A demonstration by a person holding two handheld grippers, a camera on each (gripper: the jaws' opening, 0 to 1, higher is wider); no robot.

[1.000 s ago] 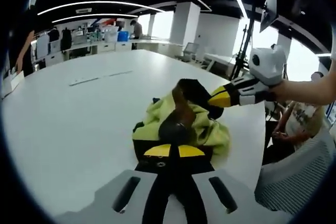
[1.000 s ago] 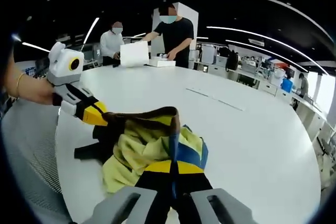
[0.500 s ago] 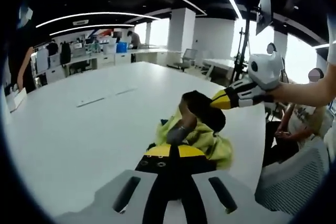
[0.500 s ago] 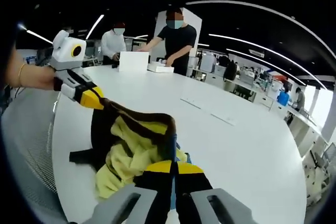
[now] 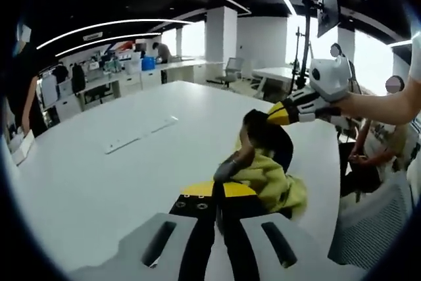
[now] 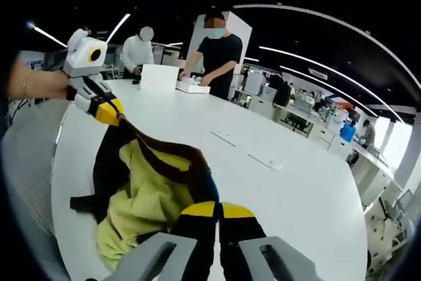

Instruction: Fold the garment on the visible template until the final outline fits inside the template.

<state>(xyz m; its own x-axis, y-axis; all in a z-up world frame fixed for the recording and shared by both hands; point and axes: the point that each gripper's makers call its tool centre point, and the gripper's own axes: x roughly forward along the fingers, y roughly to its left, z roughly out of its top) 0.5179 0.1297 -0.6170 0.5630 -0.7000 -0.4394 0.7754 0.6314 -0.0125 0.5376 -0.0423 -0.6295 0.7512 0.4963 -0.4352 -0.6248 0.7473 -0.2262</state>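
Observation:
A yellow-green garment (image 5: 271, 179) with dark trim hangs bunched over the white table (image 5: 99, 182), lifted between both grippers. In the left gripper view my left gripper (image 5: 218, 190) is shut on a fold of it at the bottom. From the right of that view my right gripper (image 5: 276, 115) reaches in, shut on the dark edge higher up. In the right gripper view the garment (image 6: 141, 192) drapes from my right gripper (image 6: 212, 210) to my left gripper (image 6: 110, 111), a dark hem stretched between them. Thin white strips (image 5: 140, 135) lie on the table.
Two people (image 6: 214, 47) stand at the table's far side by white boxes (image 6: 159, 77). A seated person (image 5: 368, 156) and a grey mesh chair (image 5: 371, 225) are beside the table edge near the garment. A stand (image 5: 304, 51) rises behind it.
Both grippers have risen and drawn apart with the garment. Its dark edge is pulled up and stretched, and less of it lies on the table.

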